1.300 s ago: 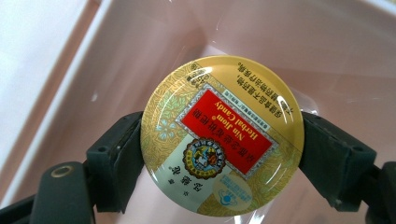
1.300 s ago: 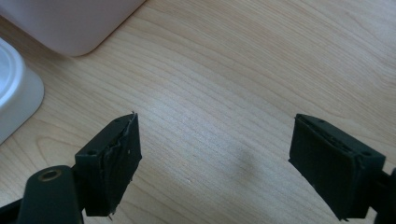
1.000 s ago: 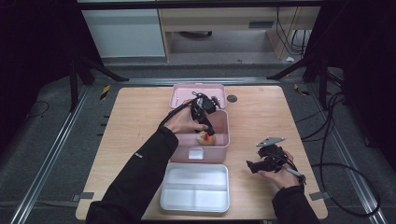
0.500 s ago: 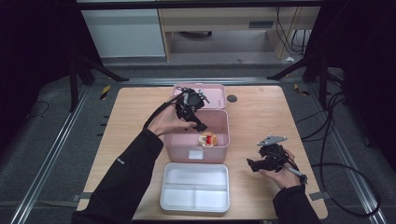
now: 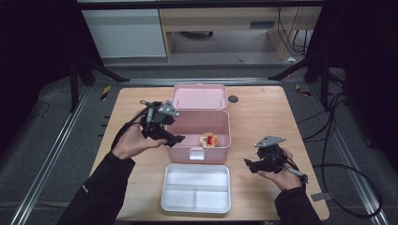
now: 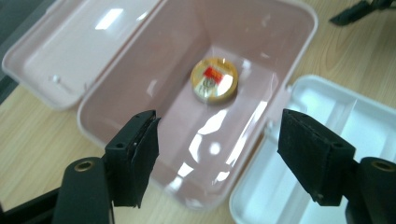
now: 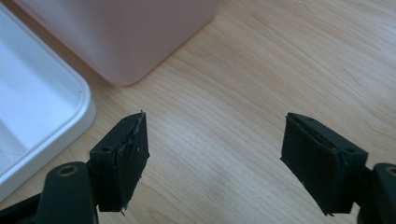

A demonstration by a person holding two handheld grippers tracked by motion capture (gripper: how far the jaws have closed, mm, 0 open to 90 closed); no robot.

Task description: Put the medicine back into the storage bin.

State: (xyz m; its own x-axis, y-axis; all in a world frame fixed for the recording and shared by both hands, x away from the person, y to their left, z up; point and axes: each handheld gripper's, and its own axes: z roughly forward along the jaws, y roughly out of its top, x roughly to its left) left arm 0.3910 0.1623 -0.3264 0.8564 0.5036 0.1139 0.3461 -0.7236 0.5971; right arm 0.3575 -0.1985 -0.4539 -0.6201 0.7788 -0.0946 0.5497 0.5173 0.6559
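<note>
Pink plastic storage box [image 5: 199, 133] stands open in the middle of the pale wooden worktop [image 5: 263, 112], its lid [image 5: 199, 96] folded flat behind it. Inside, on the floor of the box toward its front right corner, lies a small round gold tin with a red label [image 5: 209, 139]; the left gripper view shows it face up [image 6: 214, 79], alone in the box. Touching or just beside the front of the box sits a white plastic divided tray [image 5: 196, 188], its compartments bare.

The left tool [image 5: 170, 138] hovers at the left wall of the box, tilted toward the inside. Its jaws stand fairly wide with nothing between the pads, and they have just been closing a little. The right tool [image 5: 249, 163] rests low over bare worktop to the right of the tray, well apart from the box; its jaws too are fairly wide and empty, and have just been narrowing.

The step in hand looks like the left tool coming away from the box with the tin left inside. To do it well, that tool should clear the left wall without nudging it, since the light box could slide against the tray. If the lid is to be shut next, the back edge is the place to take it.
</note>
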